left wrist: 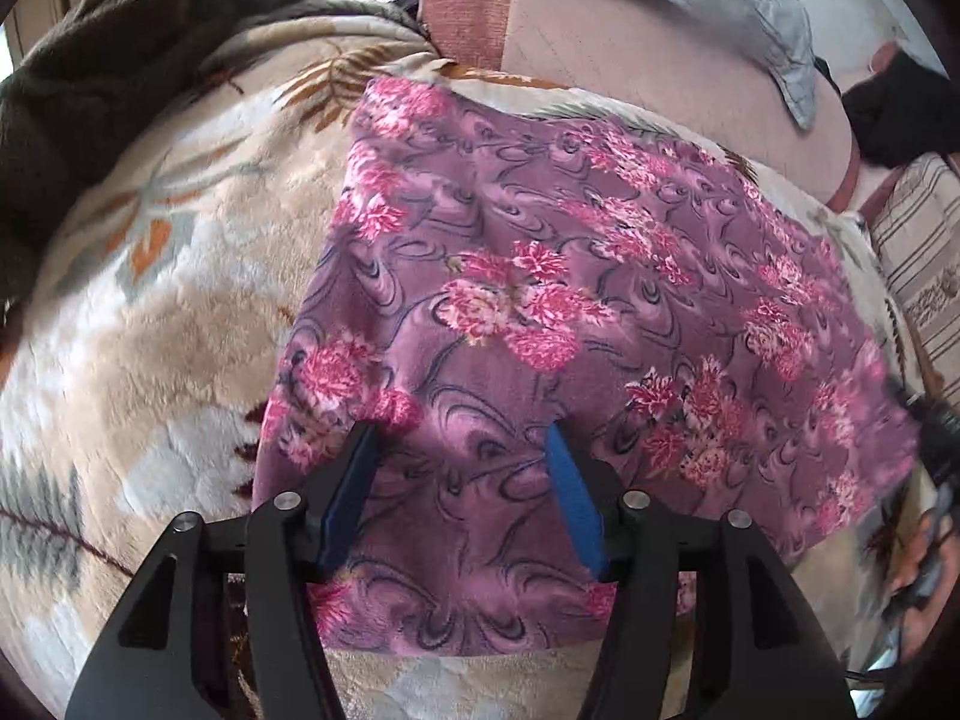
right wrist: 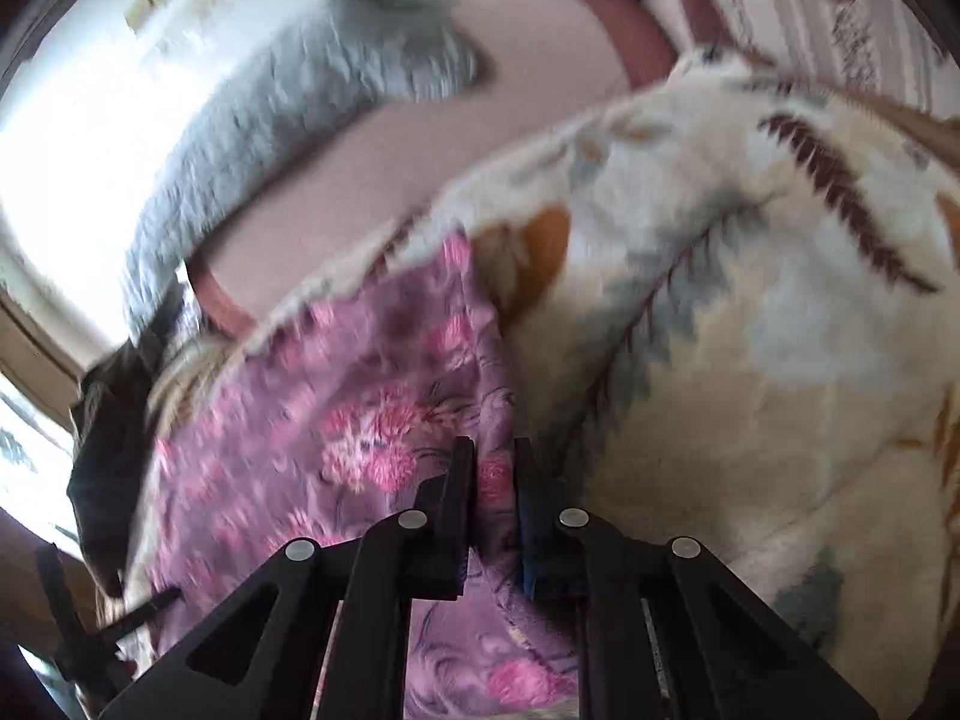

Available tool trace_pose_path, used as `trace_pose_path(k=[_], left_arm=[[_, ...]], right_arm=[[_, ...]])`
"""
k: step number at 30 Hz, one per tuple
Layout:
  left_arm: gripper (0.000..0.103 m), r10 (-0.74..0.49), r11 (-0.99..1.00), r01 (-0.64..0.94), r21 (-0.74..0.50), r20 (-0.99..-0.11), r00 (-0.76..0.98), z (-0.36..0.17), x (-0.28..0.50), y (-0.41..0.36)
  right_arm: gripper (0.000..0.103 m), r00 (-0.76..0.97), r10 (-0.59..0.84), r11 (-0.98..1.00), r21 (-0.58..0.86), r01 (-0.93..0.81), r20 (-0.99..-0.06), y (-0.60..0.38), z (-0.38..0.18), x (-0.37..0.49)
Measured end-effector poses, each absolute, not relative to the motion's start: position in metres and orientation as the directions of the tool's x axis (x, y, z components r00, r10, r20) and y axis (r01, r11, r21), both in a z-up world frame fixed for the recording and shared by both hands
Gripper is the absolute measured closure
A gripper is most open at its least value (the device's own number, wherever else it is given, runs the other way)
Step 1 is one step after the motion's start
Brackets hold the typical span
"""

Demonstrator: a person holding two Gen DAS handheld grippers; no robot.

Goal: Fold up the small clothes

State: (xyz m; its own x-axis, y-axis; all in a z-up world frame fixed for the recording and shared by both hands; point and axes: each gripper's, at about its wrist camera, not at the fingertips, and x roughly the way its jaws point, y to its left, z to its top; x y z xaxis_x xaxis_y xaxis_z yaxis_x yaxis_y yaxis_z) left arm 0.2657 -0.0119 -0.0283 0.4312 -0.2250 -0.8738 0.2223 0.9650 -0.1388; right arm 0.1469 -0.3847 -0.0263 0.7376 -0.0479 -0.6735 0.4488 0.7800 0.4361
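Your left tongs (left wrist: 462, 444) stand wide apart with nothing between them, poised over the near part of the cloth (left wrist: 570, 324), a purple piece with pink flowers. The cloth lies spread flat on the blanket (left wrist: 156, 312), a cream plush one with grey, orange and brown leaf shapes, and its near edge runs just beyond the tongs' base. Whether the blue pads (left wrist: 573, 504) touch the fabric you cannot tell from the left wrist view. Your right tongs (right wrist: 495, 450) are nearly closed, and a fold of the cloth (right wrist: 336, 420) at its right edge stands pinched in the narrow gap between them; the right wrist view is blurred, but the fabric plainly runs up between the fingers. From there the cloth stretches away to the left and far side, and the blanket (right wrist: 750, 312) fills the right. At the far side of the bed a pink sheet (left wrist: 630, 30) shows past the blanket's edge, with a grey pillow (left wrist: 720, 6) lying on it. A dark brown fleece (left wrist: 120, 60) sits heaped at the far left, well apart from the cloth. A striped fabric (left wrist: 924, 276) shows at the right.
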Motion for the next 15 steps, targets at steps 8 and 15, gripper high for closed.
trace_pose_path(k=[8, 15], left_arm=[[0.030, -0.203, 0.958, 0.274, -0.083, -0.871, 0.447, -0.035, 0.260, -0.021], [0.029, -0.228, 0.956, 0.271, -0.115, -0.873, 0.431, -0.034, 0.263, -0.017]], right_arm=[[0.085, 0.602, -0.175, 0.710, 0.324, 0.625, -0.779, -0.395, -0.048, 0.138], [0.078, 0.717, -0.254, 0.803, 0.272, 0.530, -0.649, -0.346, 0.011, 0.155]])
